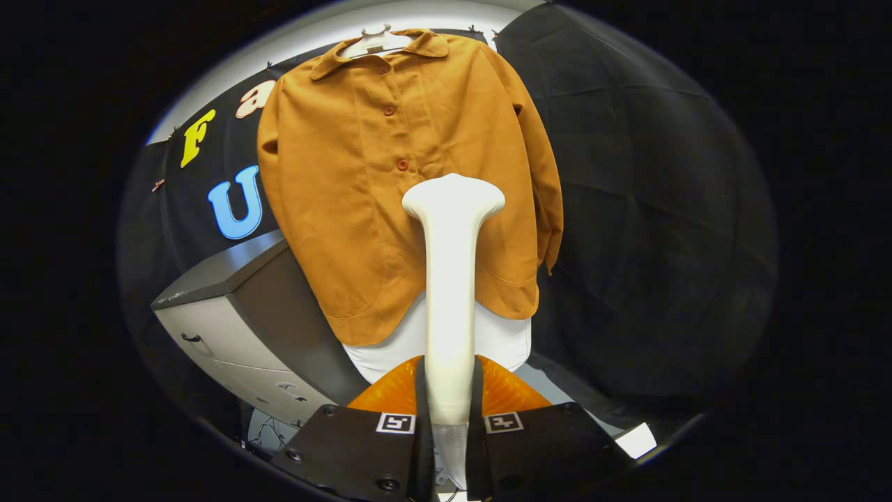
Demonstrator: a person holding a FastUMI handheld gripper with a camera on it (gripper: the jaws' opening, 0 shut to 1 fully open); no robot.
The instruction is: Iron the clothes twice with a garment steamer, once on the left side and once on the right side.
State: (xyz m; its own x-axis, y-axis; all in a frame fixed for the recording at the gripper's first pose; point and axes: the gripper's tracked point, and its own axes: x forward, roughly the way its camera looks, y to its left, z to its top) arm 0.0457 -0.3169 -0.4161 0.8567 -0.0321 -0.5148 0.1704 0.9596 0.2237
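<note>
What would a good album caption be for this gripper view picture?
Gripper shut on a white garment steamer, its head raised before an orange buttoned shirt on a hanger.

Matt woven shirt [390,188], smooth plastic steamer [449,293]

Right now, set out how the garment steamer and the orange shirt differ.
The garment steamer is white, rigid and slim, standing upright between the gripper fingers, both pressing its handle. The orange shirt is soft, broad cloth hanging buttoned from a hanger, beyond the steamer's head. Both are upright and in line ahead of the fingers.
</note>
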